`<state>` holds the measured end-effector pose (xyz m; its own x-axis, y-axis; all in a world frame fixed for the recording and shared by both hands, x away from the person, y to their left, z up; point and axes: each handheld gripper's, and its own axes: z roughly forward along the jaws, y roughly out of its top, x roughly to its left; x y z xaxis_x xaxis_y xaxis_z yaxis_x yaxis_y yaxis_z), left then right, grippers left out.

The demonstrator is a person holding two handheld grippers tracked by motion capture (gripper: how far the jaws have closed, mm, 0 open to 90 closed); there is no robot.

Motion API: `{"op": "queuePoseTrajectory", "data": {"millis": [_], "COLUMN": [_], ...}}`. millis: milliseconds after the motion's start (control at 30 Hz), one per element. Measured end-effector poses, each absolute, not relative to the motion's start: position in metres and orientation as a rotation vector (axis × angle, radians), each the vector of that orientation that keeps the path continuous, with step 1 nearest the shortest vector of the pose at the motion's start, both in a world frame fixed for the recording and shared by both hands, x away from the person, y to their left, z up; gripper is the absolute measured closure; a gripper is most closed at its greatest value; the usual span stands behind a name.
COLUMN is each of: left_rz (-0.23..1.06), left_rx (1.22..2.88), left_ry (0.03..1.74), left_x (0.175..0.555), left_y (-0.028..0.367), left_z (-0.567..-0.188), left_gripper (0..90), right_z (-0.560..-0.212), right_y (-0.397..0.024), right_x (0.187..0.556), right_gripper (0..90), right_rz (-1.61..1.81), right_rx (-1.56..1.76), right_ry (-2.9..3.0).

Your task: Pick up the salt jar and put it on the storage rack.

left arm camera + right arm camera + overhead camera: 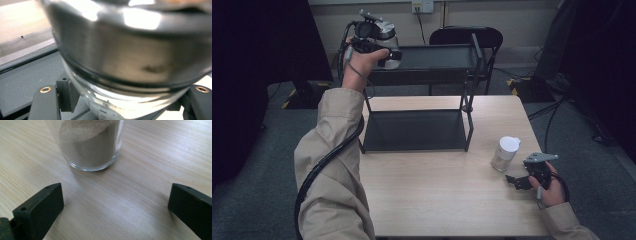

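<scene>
Your right tool (pixel 518 181) rests low on the tabletop (pixel 437 190), jaws spread apart; just ahead of it stands a white-lidded glass jar of powder (pixel 505 153); farther off, your left tool (pixel 379 52) is clamped on a glass jar with a metal lid (pixel 130 50), raised over the black shelf rack's (pixel 432 60) top tier.

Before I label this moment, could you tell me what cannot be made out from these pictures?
- Glass jar held by the left gripper: blurred in the left gripper view, base cut off by the bottom edge; contents unclear.
- Powder jar: top cut off by the right gripper view's upper edge.
- Right gripper: high view too small to show the gap between its tips.
- Shelf rack: upper-left corner hidden behind the hand.
</scene>
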<state>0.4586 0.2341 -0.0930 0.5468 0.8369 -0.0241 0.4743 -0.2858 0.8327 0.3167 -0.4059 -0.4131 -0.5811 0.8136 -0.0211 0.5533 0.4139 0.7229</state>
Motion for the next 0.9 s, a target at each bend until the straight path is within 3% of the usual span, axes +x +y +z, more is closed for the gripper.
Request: {"op": "queuePoseTrajectory", "data": {"millis": [900], "left_rz": [0.57], "left_rx": [1.936], "left_ry": [1.103], "left_x": [0.479], "left_y": [0.225], "left_z": [-0.108], "left_gripper": [30.6], "right_z": [-0.413], "right_y": [-0.406], "right_x": [0.317], "right_gripper": [0.0], "right_rz": [0.971], "right_rx": [1.174], "right_ry": [2.305]}}
